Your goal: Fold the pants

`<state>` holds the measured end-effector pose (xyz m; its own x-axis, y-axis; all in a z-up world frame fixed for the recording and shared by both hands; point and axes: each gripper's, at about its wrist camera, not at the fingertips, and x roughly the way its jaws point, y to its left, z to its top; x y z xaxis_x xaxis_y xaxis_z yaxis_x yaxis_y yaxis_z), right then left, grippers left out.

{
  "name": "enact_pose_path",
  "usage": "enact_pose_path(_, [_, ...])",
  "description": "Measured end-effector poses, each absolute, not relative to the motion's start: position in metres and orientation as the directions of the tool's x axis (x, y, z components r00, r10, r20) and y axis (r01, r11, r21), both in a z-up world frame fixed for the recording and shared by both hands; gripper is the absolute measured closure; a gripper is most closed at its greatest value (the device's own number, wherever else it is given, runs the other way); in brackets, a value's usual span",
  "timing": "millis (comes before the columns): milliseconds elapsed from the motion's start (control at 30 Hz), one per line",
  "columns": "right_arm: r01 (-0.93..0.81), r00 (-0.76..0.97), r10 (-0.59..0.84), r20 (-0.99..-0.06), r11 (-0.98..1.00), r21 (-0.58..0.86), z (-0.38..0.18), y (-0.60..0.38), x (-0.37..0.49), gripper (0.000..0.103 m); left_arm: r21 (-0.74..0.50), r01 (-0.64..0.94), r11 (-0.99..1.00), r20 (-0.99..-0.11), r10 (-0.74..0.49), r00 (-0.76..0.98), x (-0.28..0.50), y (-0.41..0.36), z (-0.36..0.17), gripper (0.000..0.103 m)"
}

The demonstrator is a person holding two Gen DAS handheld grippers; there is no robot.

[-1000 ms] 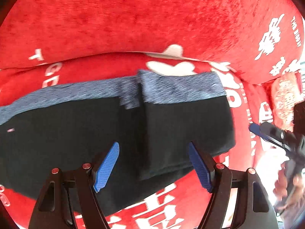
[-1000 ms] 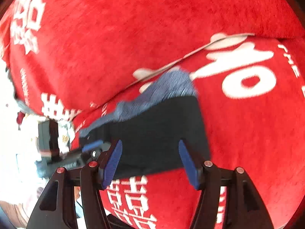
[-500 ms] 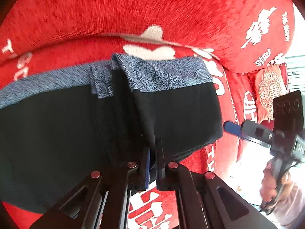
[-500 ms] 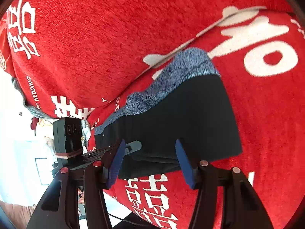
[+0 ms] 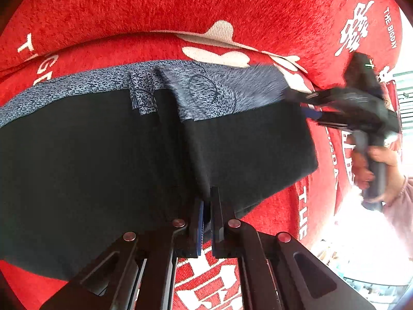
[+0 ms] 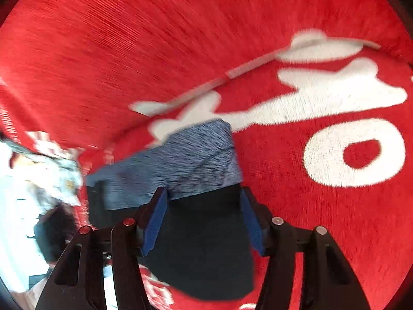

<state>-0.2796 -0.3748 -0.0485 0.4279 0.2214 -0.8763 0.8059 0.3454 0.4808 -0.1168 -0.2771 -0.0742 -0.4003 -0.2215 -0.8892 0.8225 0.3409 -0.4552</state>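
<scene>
The pants (image 5: pixel 90 168) are black with a speckled blue-grey band (image 5: pixel 227 90) along the far edge, lying on a red sofa seat. My left gripper (image 5: pixel 205 201) is shut on the near edge of a raised fold in the black cloth. My right gripper (image 6: pixel 204 204) is open, its blue pads (image 6: pixel 155 222) astride the right end of the pants (image 6: pixel 201 245), near where the black cloth meets the blue-grey band (image 6: pixel 185 160). In the left wrist view the right gripper (image 5: pixel 312 106) shows blurred at the pants' far right corner.
The red sofa cover (image 5: pixel 206 7) with white lettering (image 6: pixel 353 152) covers seat and backrest behind the pants. A person's hand (image 5: pixel 371 165) holds the right gripper's handle at the right. A bright room lies beyond the sofa's front edge (image 5: pixel 361 245).
My left gripper closed on the fold of the pants and has stayed shut on it. My right gripper moved forward over the pants' right end, toward the blue-grey band, staying open.
</scene>
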Motion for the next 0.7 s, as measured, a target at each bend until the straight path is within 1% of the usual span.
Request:
enact_pose_path(33, [0.830,0.342,0.223,-0.913,0.384,0.405,-0.062,-0.372,-0.271,0.042,-0.443,0.824,0.354,-0.895,-0.221,-0.386,-0.116,-0.276,-0.073,0.098])
enact_pose_path(133, [0.808,0.260,0.132,-0.956,0.512,0.291,-0.053,-0.356,-0.249,0.038,-0.425,0.819,0.384,-0.904,-0.221,-0.366,-0.113,-0.276,-0.068,0.098])
enact_pose_path(200, [0.798,0.226,0.111,-0.968,0.548,0.249,-0.044,-0.347,-0.242,0.038,-0.408,0.823,0.396,-0.912,-0.222,-0.345,-0.111,-0.275,-0.061,0.088])
enact_pose_path(233, [0.798,0.214,0.069,-0.974,0.563,0.215,-0.033,-0.342,-0.242,0.038,-0.390,0.829,0.401,-0.919,-0.224,-0.324,-0.109,-0.275,-0.058,0.075])
enact_pose_path(267, [0.799,0.210,0.028,-0.977,0.572,0.188,-0.022,-0.338,-0.242,0.038,-0.368,0.837,0.404,-0.927,-0.230,-0.296,-0.106,-0.273,-0.053,0.059])
enact_pose_path(300, [0.797,0.217,-0.015,-0.976,0.580,0.169,-0.009,-0.333,-0.242,0.038,-0.352,0.844,0.406,-0.932,-0.238,-0.274,-0.102,-0.271,-0.049,0.052])
enact_pose_path(333, [0.791,0.248,-0.034,-0.968,0.584,0.182,0.004,-0.327,-0.242,0.038,-0.337,0.850,0.405,-0.934,-0.256,-0.248,-0.097,-0.267,-0.043,0.047])
enact_pose_path(400, [0.775,0.318,-0.017,-0.948,0.580,0.250,0.023,-0.317,-0.236,0.038,-0.304,0.860,0.409,-0.943,-0.255,-0.211,-0.090,-0.259,-0.039,0.047])
enact_pose_path(433, [0.758,0.353,0.015,-0.936,0.582,0.295,0.028,-0.308,-0.226,0.038,-0.278,0.864,0.419,-0.951,-0.245,-0.187,-0.086,-0.254,-0.040,0.047])
enact_pose_path(500, [0.731,0.364,0.039,-0.931,0.607,0.311,0.030,-0.289,-0.203,0.038,-0.211,0.859,0.466,-0.970,-0.209,-0.125,-0.076,-0.243,-0.044,0.047])
enact_pose_path(567, [0.711,0.333,0.027,-0.943,0.650,0.270,0.026,-0.264,-0.168,0.038,-0.179,0.835,0.521,-0.978,-0.186,-0.094,-0.063,-0.228,-0.048,0.047])
enact_pose_path(700, [0.656,0.195,-0.063,-0.979,0.750,0.082,0.003,-0.218,-0.104,0.038,-0.156,0.800,0.580,-0.983,-0.173,-0.066,-0.042,-0.195,-0.049,0.047])
